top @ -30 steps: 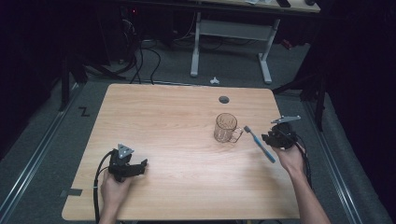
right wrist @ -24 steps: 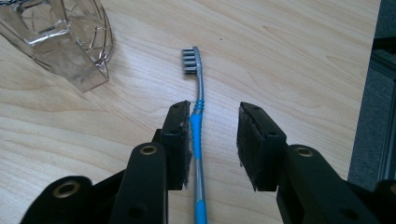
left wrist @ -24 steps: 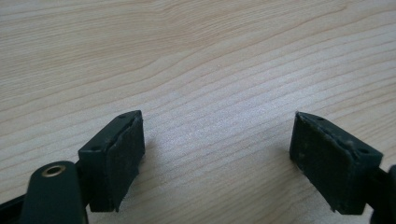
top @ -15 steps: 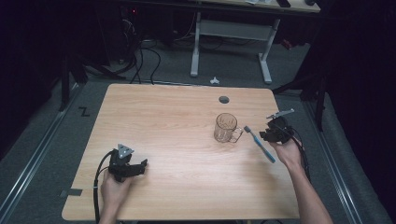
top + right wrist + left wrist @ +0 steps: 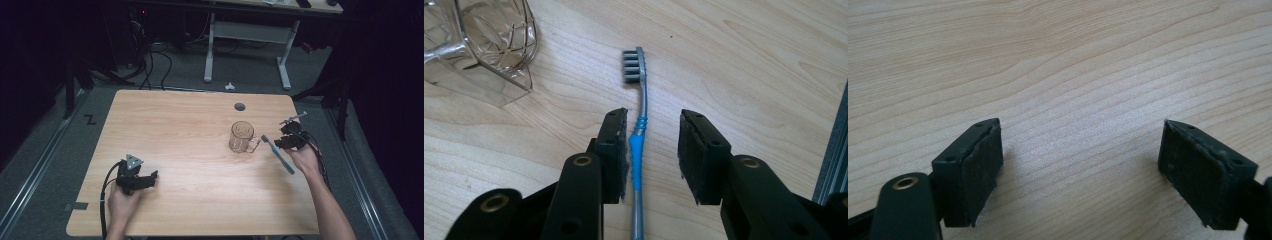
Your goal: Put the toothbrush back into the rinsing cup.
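Blue-grey toothbrush (image 5: 640, 135), clear cut-pattern mug (image 5: 242, 137), pale wood-grain table (image 5: 185, 125).

A glass mug (image 5: 242, 136) stands on the table (image 5: 200, 125), right of its middle, with a round cable hole (image 5: 240, 106) in the tabletop behind it. Just right of the mug lies a toothbrush (image 5: 277, 154), its head nearest the mug's handle and its shaft running back toward the table's near side. The right gripper (image 5: 283, 143) sits over the toothbrush, right of the mug, a jaw on either side of the shaft. The left gripper (image 5: 148, 178) rests well to the mug's left, near the table's front edge.
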